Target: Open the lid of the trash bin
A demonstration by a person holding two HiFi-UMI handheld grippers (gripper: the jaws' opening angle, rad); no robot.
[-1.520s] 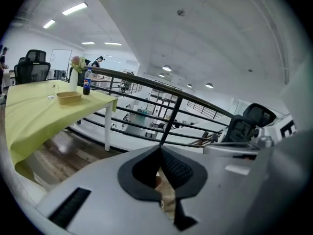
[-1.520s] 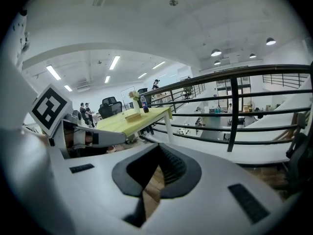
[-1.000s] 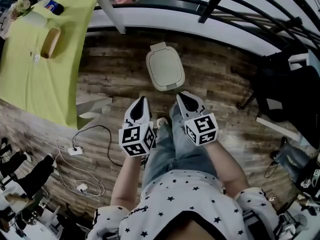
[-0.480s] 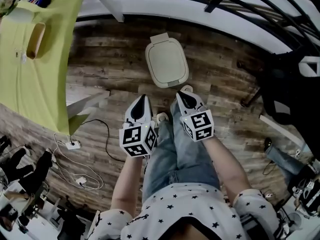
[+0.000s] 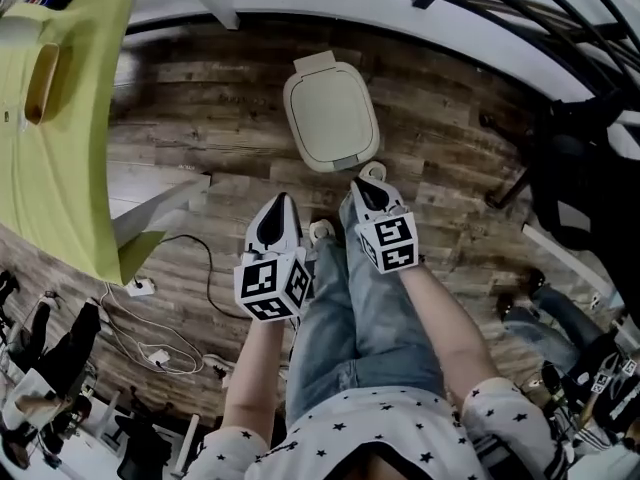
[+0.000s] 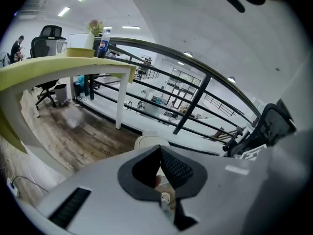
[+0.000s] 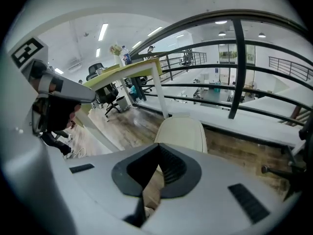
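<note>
The trash bin [image 5: 352, 158] stands on the wooden floor [image 5: 200, 98] with its cream lid [image 5: 330, 108] flat down and the hinge at the far end. The left hand-held gripper [image 5: 281, 200] and the right hand-held gripper [image 5: 362, 186] both have their jaws pressed together and carry nothing. The bin sits just beyond the right tips, and far and right of the left ones. The best approach is probably to slip the right tips under the lid's near edge and lift slowly toward the hinge, so the bin doesn't slide.

The trash bin lid [image 5: 330, 116] looks like smooth, matt cream plastic. The floor [image 5: 200, 93] is grainy, weathered-looking wood planking. A matt yellow-green cloth [image 5: 70, 168] lies smooth, nearly uncreased.
</note>
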